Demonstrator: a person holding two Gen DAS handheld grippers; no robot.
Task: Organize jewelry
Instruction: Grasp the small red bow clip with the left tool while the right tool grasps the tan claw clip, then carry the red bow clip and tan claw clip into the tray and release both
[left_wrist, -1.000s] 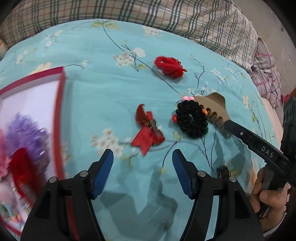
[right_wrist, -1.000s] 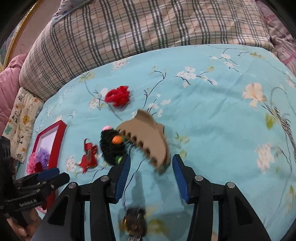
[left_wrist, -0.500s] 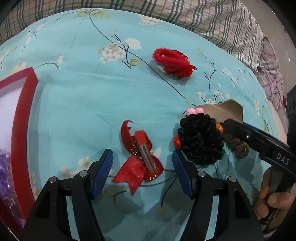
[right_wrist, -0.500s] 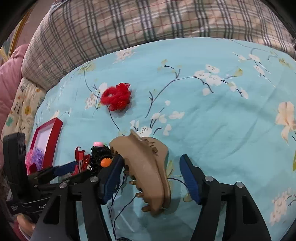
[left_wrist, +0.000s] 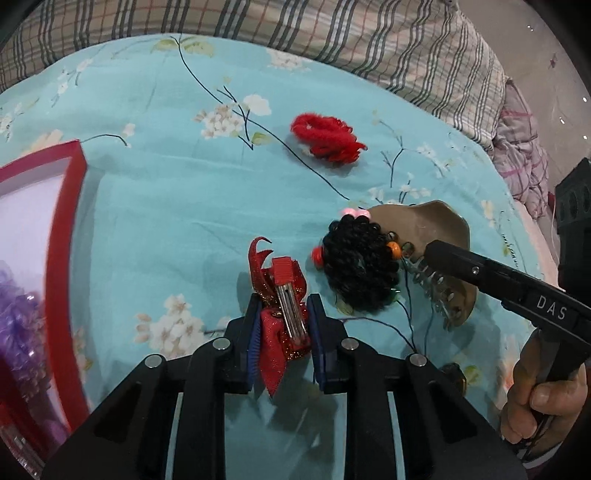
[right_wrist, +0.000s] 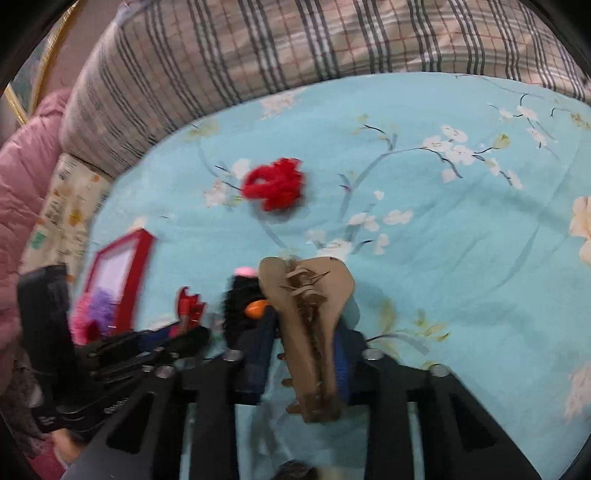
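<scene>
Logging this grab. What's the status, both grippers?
Left gripper shut on red bow clip. Right gripper shut on tan claw clip. Black scrunchie touching claw clip.

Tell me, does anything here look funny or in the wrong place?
Nothing looks broken or spilled. The red bow clip lies upside down, its metal clasp facing up, pinched in the left gripper. The tan claw clip sits between the right gripper's fingers. Several hair pieces lie loose on the bedspread, outside the red box.

The left hand-held gripper (left_wrist: 282, 334) is pinching its blue pads together low and near. The right hand-held gripper (right_wrist: 304, 354) is doing likewise on the right, its handle gripped by the person's right hand (left_wrist: 543, 402).
</scene>
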